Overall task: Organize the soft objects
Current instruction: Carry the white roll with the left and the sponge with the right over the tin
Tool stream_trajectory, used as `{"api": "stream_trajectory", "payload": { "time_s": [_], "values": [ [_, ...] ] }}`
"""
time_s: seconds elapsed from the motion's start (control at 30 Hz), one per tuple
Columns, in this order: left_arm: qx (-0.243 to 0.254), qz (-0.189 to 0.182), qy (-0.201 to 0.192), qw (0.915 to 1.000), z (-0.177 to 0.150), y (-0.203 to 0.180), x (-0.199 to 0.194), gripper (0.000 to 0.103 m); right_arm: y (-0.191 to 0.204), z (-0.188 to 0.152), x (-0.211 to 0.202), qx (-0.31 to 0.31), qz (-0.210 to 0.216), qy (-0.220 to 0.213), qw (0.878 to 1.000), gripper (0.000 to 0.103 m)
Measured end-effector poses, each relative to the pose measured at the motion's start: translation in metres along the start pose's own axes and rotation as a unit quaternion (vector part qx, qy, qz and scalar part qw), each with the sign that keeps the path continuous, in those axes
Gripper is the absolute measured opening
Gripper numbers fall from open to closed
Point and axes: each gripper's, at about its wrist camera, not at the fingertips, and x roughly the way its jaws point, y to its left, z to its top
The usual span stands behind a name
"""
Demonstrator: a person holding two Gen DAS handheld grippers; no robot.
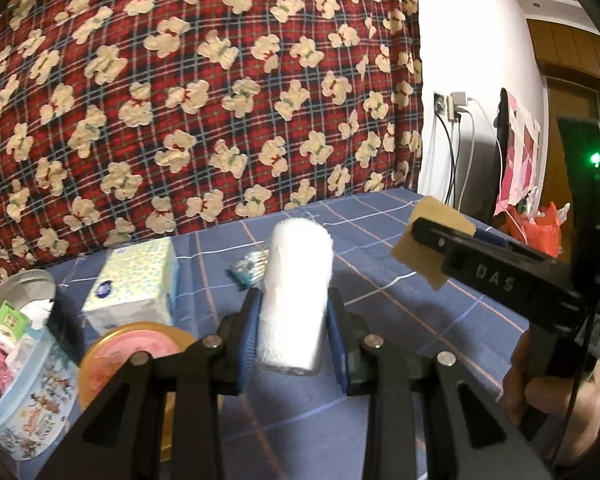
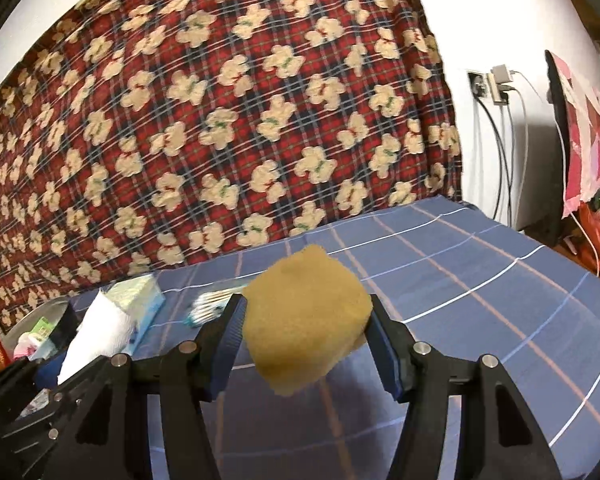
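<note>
Left tongs (image 1: 292, 332) clamp white towel roll (image 1: 296, 292); right tongs (image 2: 306, 340) clamp yellow sponge (image 2: 306, 320) above bed (image 2: 480, 280).

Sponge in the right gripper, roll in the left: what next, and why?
Probably carry the white roll left toward the open tin: both grippers already hold their items above the bed, and the tin looks like the nearest container.

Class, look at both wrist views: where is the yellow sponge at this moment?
The yellow sponge is held between the right gripper fingers, above the blue checked bedsheet; in the left wrist view it shows at the right, beside the white towel roll.
</note>
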Motion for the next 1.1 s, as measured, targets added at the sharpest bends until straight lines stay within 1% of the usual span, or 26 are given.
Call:
{"api": "stream_trajectory", "payload": {
  "time_s": [0.1, 0.3, 0.53, 0.73, 0.87, 1.1],
  "values": [
    [-0.005, 0.007, -0.009, 0.9999, -0.001, 0.015, -0.015, 0.030, 0.018, -0.004, -0.004, -0.007, 0.014, 0.002, 1.000, 0.061],
    [-0.034, 0.031, -0.026, 0.9986, -0.002, 0.056, -0.042, 0.030, 0.060, -0.003, -0.010, -0.019, 0.047, 0.000, 0.999, 0.061],
    [-0.057, 0.066, -0.040, 0.9954, -0.007, 0.104, -0.068, 0.030, 0.117, -0.004, -0.015, -0.045, 0.091, -0.001, 0.995, 0.061],
    [-0.078, 0.100, -0.047, 0.9908, -0.012, 0.144, -0.083, 0.030, 0.164, -0.008, -0.012, -0.059, 0.130, 0.001, 0.990, 0.062],
    [-0.097, 0.119, -0.048, 0.9869, -0.018, 0.171, -0.091, 0.030, 0.201, -0.013, -0.007, -0.071, 0.160, 0.009, 0.984, 0.062],
    [-0.127, 0.163, -0.047, 0.9772, -0.026, 0.222, -0.101, 0.030, 0.255, -0.022, 0.002, -0.084, 0.199, 0.014, 0.976, 0.062]
  ]
}}
